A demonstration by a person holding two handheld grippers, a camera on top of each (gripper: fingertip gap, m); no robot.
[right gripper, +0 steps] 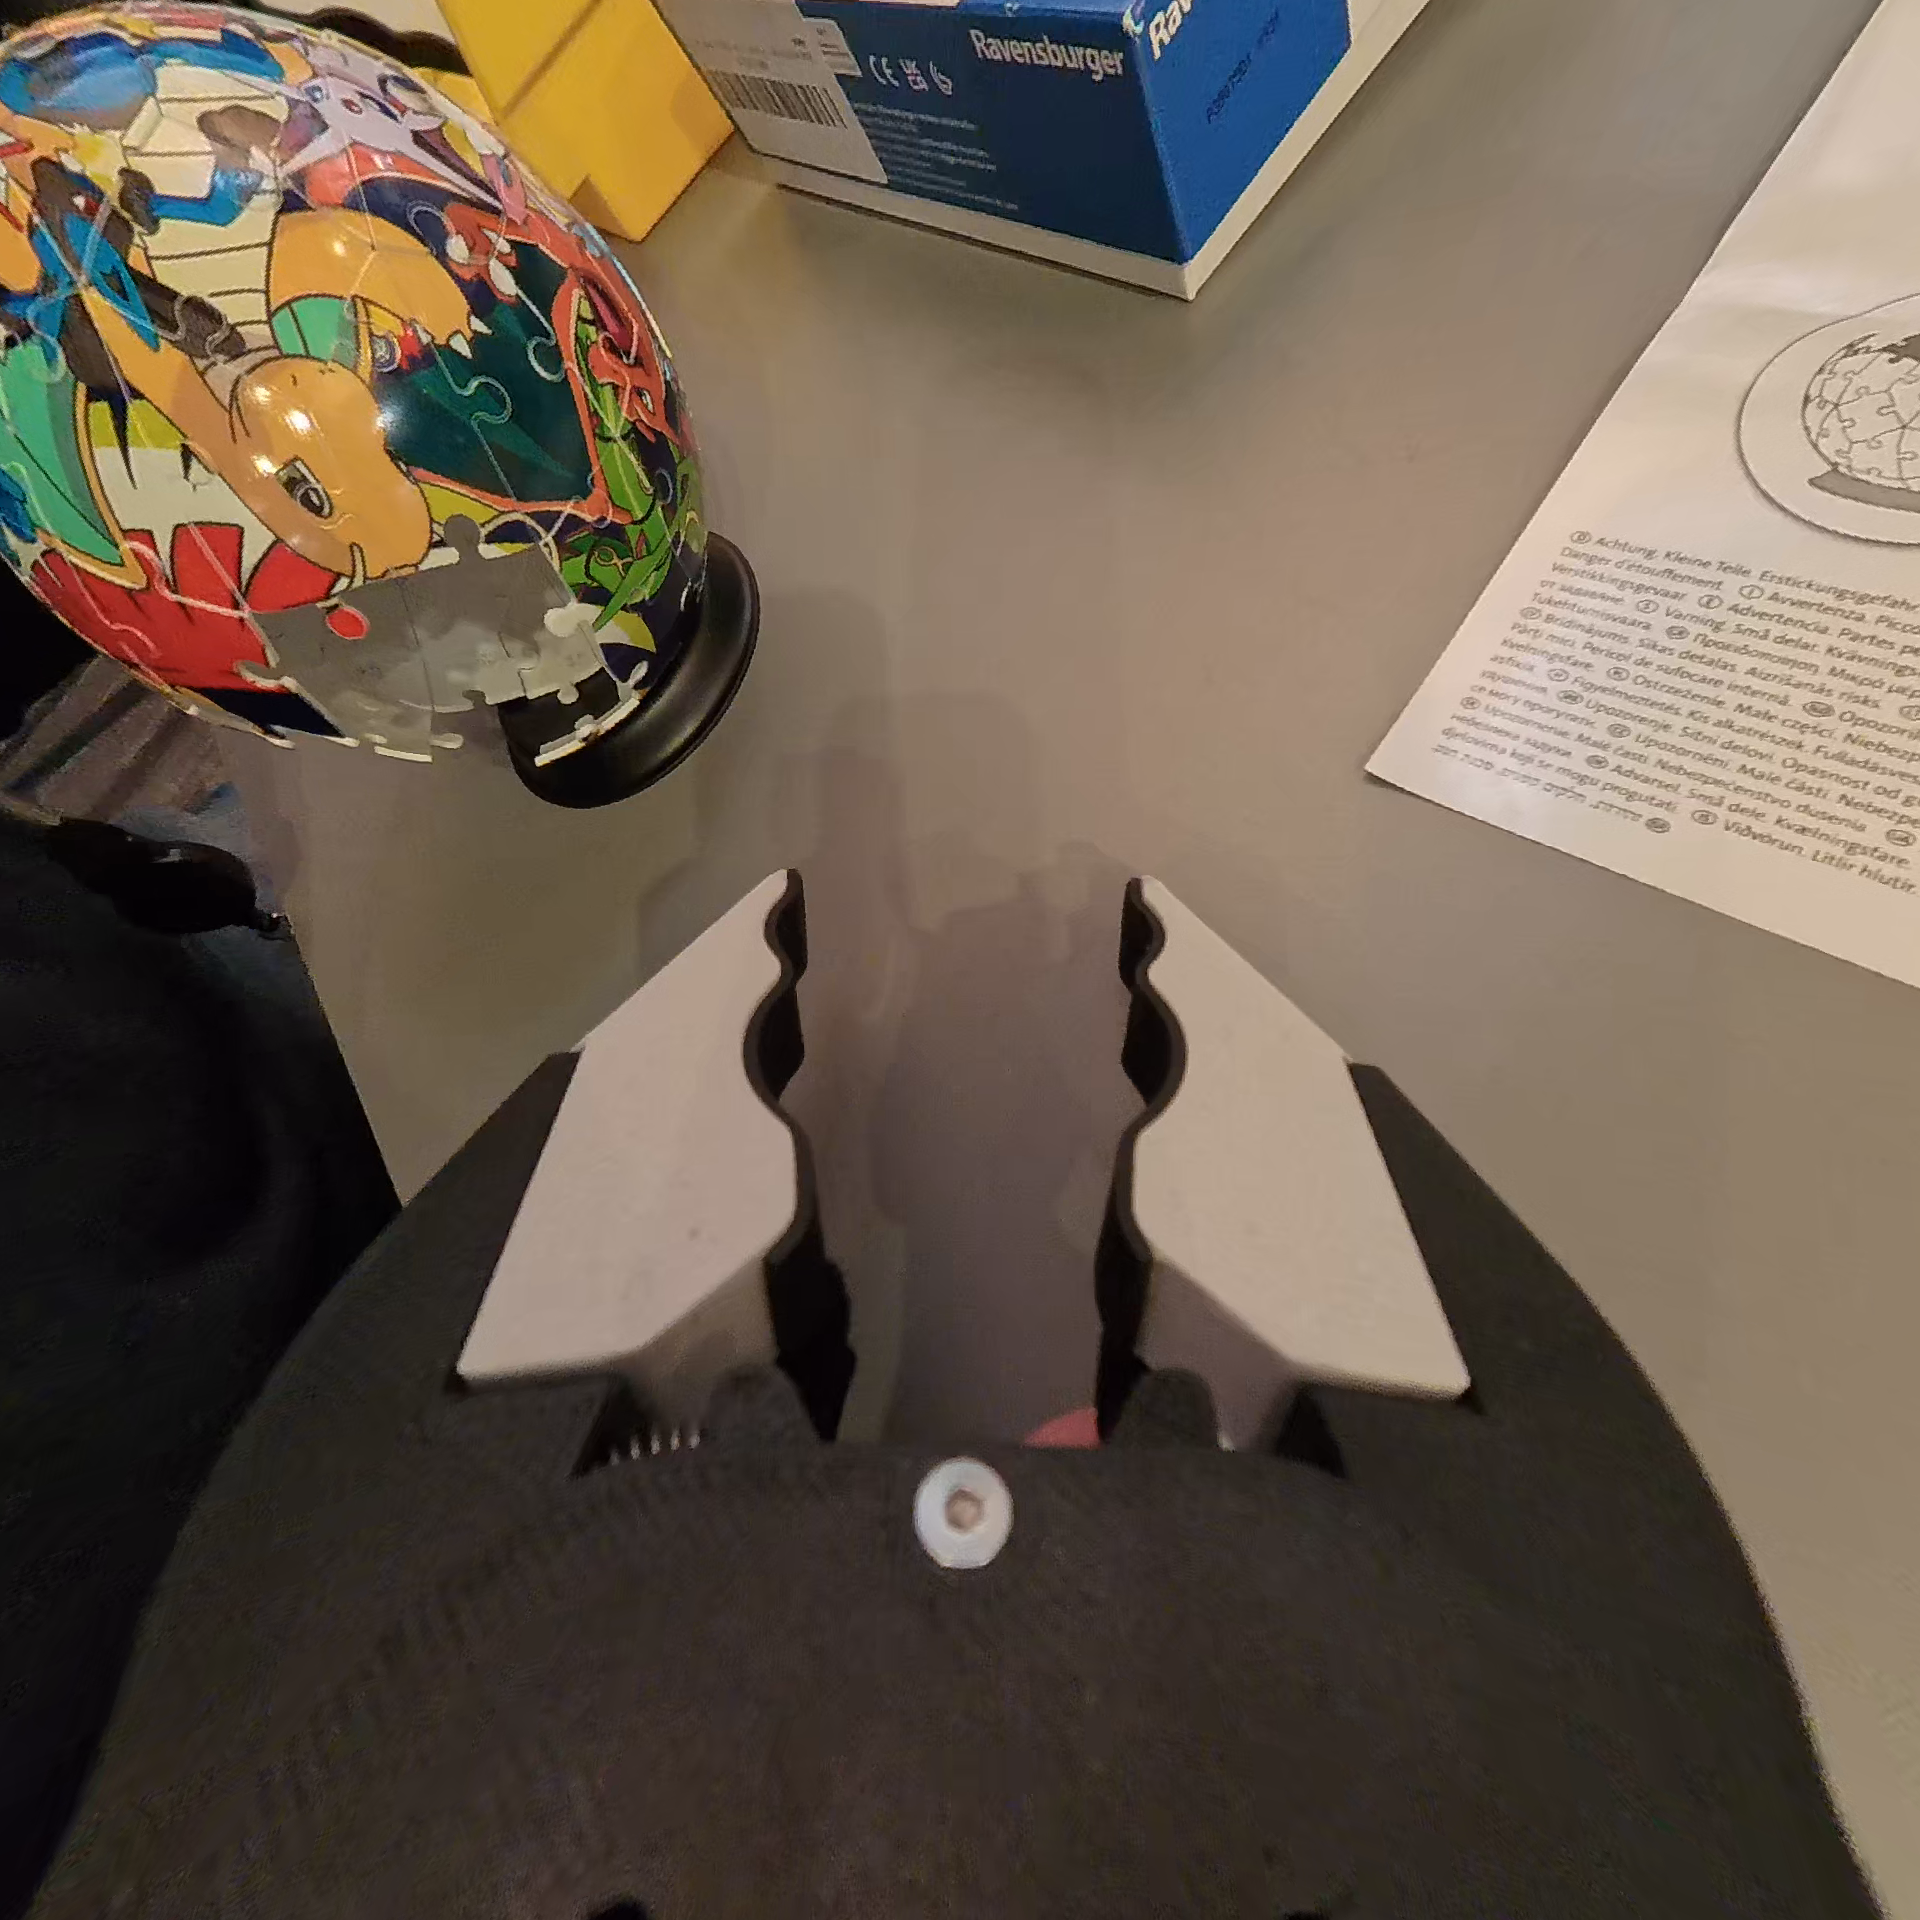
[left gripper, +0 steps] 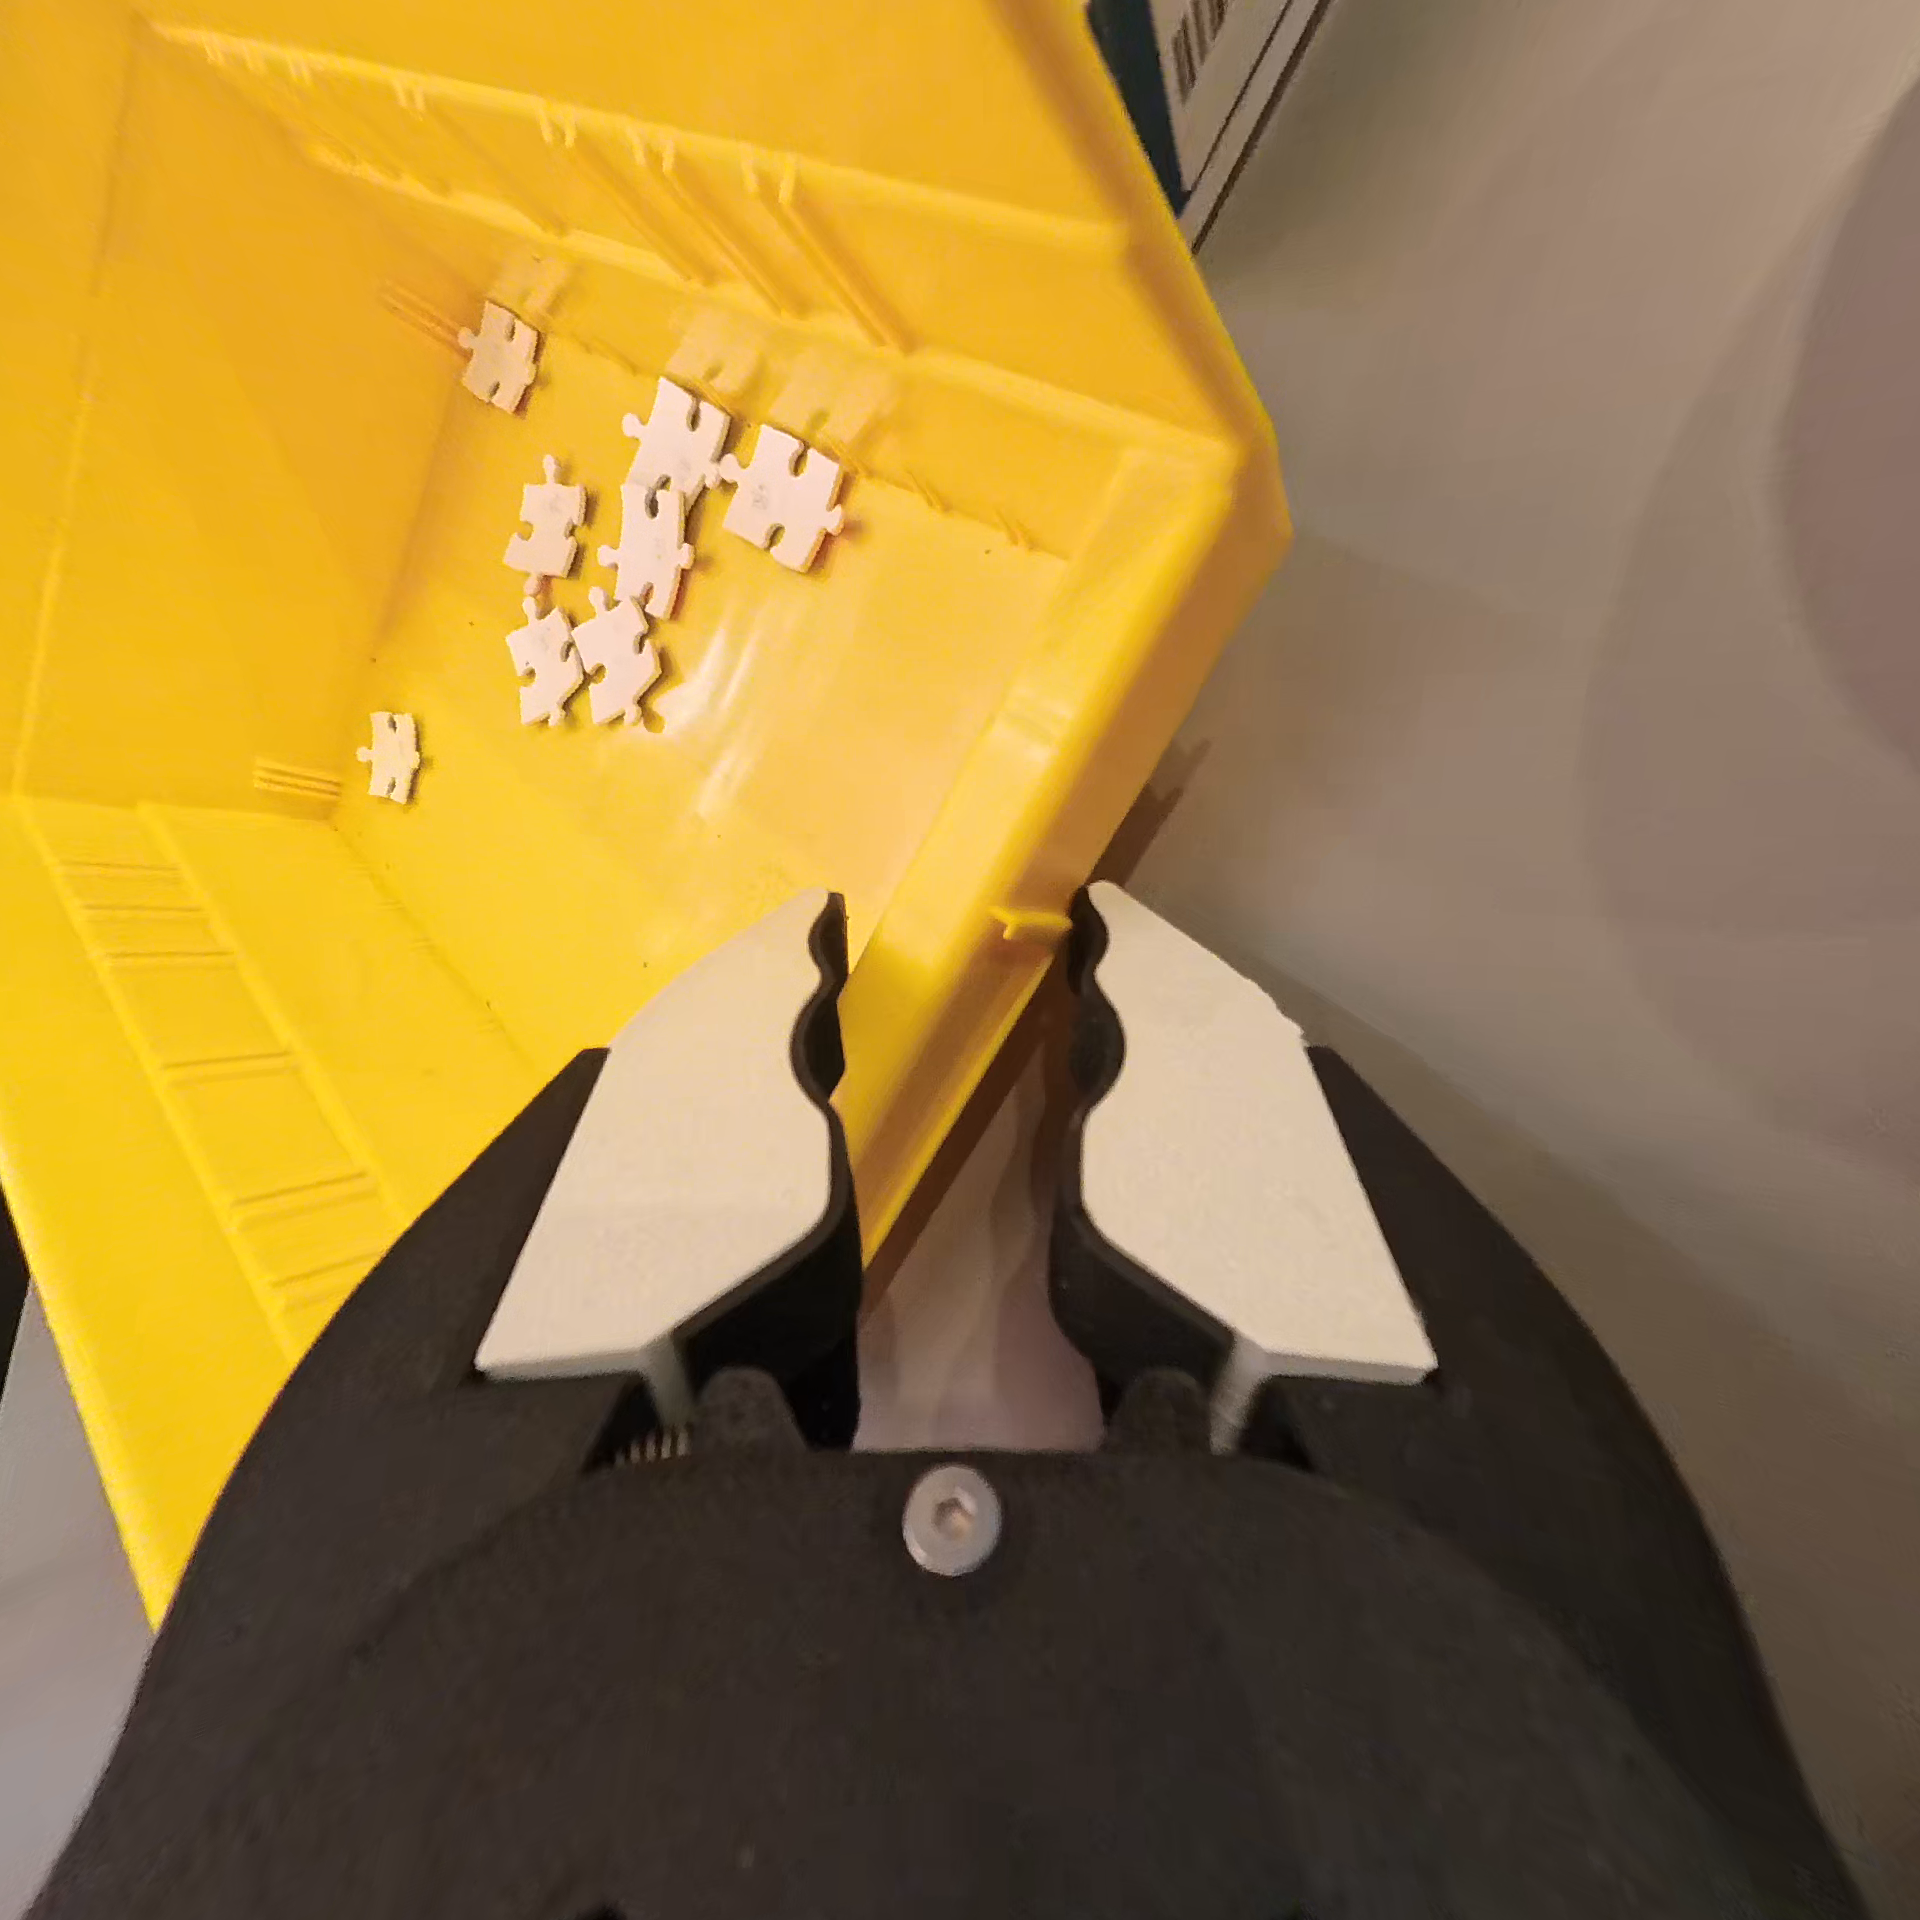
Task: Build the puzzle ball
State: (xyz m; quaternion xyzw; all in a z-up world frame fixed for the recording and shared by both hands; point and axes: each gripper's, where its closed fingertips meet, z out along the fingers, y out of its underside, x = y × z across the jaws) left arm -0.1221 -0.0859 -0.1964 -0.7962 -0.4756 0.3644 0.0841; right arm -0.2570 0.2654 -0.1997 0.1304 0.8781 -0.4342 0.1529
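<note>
Several white puzzle pieces (left gripper: pixel 655 540) lie face down inside a yellow bin (left gripper: pixel 1174 436). My left gripper (left gripper: pixel 956 914) straddles the bin's near wall, one finger inside and one outside, and is closed on its rim. The colourful puzzle ball (right gripper: pixel 312 343) sits tilted on a black ring stand (right gripper: pixel 665 717) at the upper left of the right wrist view. A patch near its bottom shows grey piece backs. My right gripper (right gripper: pixel 961 894) is open and empty above the grey table (right gripper: pixel 1039 623), to the right of and below the ball.
A blue and white puzzle box (right gripper: pixel 1039 114) lies at the back, beside the yellow bin (right gripper: pixel 592 94); its corner shows in the left wrist view (left gripper: pixel 1195 83). A printed instruction sheet (right gripper: pixel 1714 623) lies at the right. Dark clothing (right gripper: pixel 125 1143) fills the left edge. Tip to tip, the grippers are about 40 cm apart.
</note>
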